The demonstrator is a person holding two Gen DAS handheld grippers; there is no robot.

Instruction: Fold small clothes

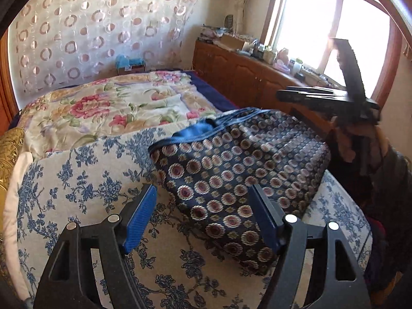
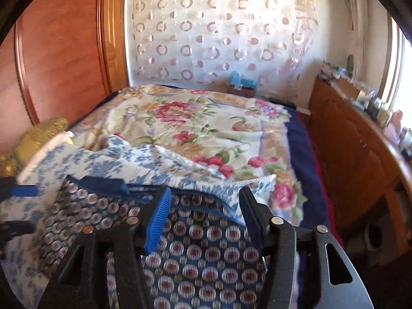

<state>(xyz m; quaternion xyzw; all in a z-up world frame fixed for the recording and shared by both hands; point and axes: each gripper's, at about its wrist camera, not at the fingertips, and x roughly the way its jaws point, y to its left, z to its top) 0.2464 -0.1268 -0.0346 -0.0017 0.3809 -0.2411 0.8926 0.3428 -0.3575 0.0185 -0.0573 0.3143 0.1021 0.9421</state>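
Observation:
A dark navy garment with round red-and-cream medallions and blue trim lies folded on a white cloth with blue flowers spread over the bed. My left gripper hovers open over the garment's near left corner, blue pads well apart and touching nothing. My right gripper is open too, low over the same garment near its trimmed edge, with only fabric below it. The left wrist view shows the right gripper at the garment's far right. The left gripper shows at the right wrist view's left edge.
A flowered quilt covers the far bed. A wooden cabinet with clutter on top runs under the window on the right. A gold pillow sits at the left. Dark clothes pile at the right. A wooden wardrobe stands left.

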